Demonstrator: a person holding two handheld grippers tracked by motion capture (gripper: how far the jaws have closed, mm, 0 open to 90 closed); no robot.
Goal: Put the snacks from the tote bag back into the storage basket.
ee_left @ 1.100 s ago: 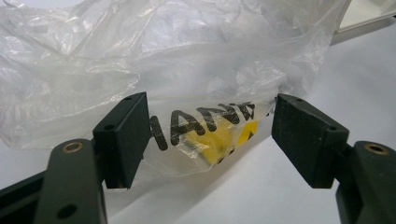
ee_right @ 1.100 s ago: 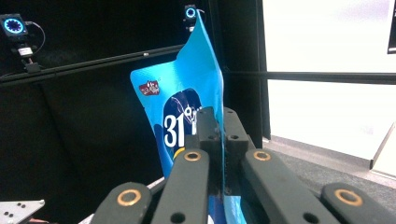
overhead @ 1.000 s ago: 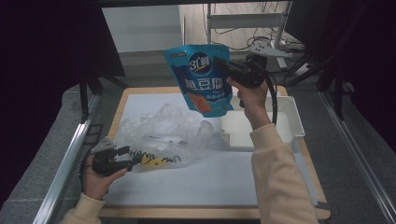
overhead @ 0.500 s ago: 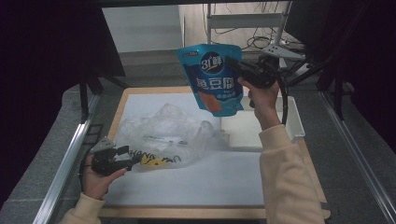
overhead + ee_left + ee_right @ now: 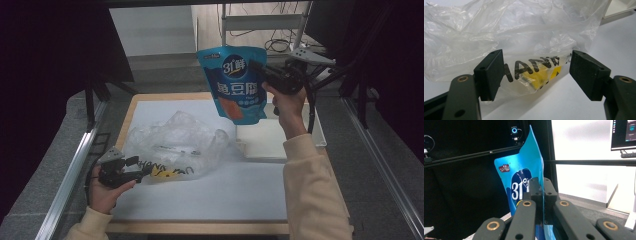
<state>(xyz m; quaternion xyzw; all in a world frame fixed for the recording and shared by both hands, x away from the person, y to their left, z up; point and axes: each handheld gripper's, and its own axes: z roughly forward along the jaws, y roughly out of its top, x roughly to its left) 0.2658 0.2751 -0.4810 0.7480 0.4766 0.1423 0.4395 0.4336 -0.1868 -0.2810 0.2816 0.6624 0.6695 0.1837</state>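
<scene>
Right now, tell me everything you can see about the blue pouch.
The blue pouch is a glossy, flexible stand-up packet printed with white characters, a "31" logo and an orange picture low on its front. It hangs upright in the air above the far side of the table, clear of the clear plastic bag. The right gripper pinches its side edge, jaws shut on it.
</scene>
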